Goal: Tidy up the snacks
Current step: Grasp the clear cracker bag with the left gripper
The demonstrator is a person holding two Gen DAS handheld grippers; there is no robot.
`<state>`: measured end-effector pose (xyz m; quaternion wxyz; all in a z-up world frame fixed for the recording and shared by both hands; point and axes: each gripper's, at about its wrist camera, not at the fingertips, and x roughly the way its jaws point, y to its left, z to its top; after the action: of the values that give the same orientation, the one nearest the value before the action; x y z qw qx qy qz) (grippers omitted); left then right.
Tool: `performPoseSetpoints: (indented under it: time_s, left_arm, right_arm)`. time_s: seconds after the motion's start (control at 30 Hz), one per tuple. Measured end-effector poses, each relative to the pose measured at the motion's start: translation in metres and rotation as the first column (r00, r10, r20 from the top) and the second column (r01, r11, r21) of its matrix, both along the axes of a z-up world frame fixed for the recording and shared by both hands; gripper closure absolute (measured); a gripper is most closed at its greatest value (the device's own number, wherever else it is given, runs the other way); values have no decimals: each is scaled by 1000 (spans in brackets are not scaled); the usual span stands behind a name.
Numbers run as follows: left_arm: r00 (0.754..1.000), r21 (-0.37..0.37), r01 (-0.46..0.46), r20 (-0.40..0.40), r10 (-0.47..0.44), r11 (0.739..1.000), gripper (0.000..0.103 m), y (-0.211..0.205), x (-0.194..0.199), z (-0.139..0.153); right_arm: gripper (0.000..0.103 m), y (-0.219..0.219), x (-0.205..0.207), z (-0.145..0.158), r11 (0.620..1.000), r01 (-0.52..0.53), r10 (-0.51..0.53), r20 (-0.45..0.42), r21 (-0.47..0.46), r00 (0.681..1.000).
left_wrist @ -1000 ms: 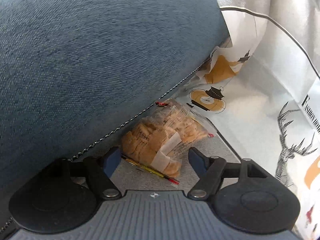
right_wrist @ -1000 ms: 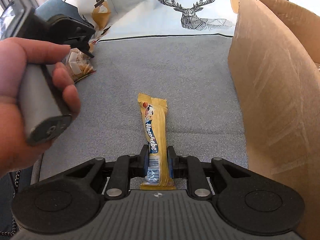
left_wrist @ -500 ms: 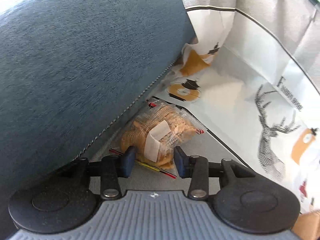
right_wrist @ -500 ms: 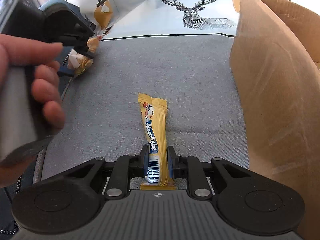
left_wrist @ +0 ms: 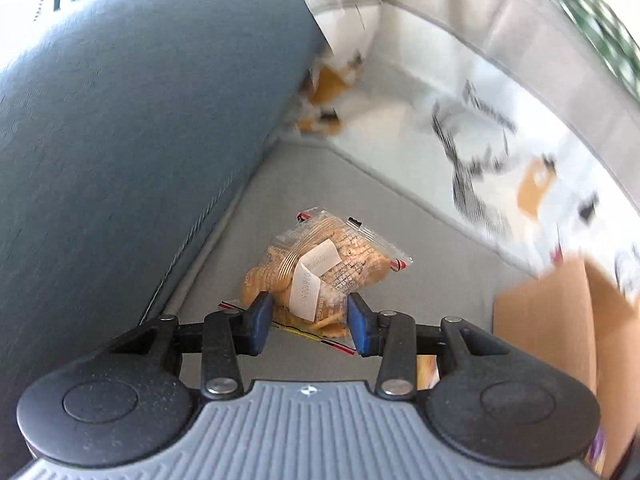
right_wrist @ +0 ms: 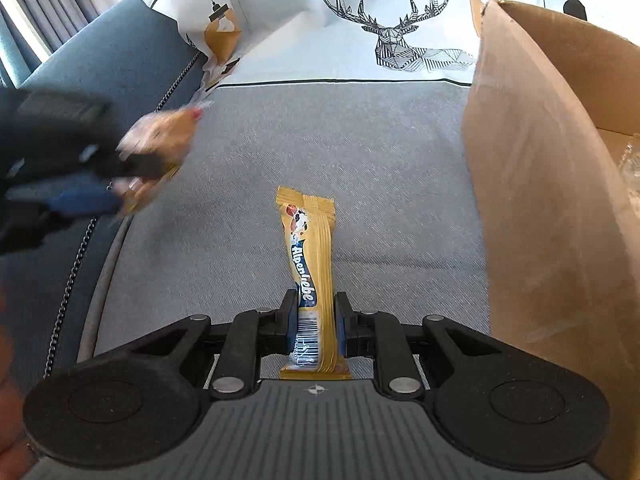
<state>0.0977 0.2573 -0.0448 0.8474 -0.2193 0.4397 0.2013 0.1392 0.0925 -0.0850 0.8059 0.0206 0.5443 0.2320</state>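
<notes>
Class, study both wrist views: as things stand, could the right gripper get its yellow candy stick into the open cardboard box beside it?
Probably yes. The right gripper is clamped on the yellow candy stick, and the cardboard box stands close on its right, open at the top. Its tall near wall must be cleared first. The left gripper, holding the cracker bag, is off to the other side.

surface: grey fabric sofa seat (right_wrist: 360,152) | right side: open brown cardboard box (right_wrist: 532,200) standing on it | back edge: white deer-print cushion (right_wrist: 360,40) resting on it | left: blue armrest (right_wrist: 120,60)
</notes>
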Motion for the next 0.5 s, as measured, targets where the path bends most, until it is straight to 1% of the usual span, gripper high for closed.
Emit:
performPoseSetpoints:
  time_s: [0.07, 0.13, 0.17, 0.23, 0.37, 0.4, 0.47, 0.5]
  left_arm:
    - [998, -51, 48, -37, -50, 998, 58, -3, -12, -9]
    - [996, -115, 56, -57, -63, 992, 58, -3, -21, -16]
    - [996, -135, 48, -64, -57, 990, 58, -1, -25, -17]
    - [995, -134, 45, -79, -56, 990, 57, 1, -30, -21]
    - [992, -142, 49, -104, -65, 989, 55, 1, -27, -27]
    - [991, -131, 56, -111, -71, 990, 53, 0, -25, -28]
    - [988, -100, 68, -132, -81, 993, 44, -1, -20, -30]
    - [987, -88, 69, -137, -81, 994, 41, -1, -18, -31]
  right_arm:
    - [84, -3, -1, 0, 1000, -6, 6, -11, 6, 1000]
    - [84, -4, -2, 0, 1000, -17, 18, -13, 7, 1000]
    - [84, -4, -2, -1, 1000, -24, 24, -16, 6, 1000]
    - [84, -4, -6, -3, 999, -37, 37, -25, 8, 999]
    - [83, -1, -9, -7, 998, -69, 69, -52, 4, 996]
    - [82, 0, -10, -9, 997, -75, 76, -62, 6, 995]
    - [82, 0, -11, -10, 997, -79, 80, -61, 4, 995]
    - [82, 0, -12, -9, 997, -79, 79, -59, 1, 995]
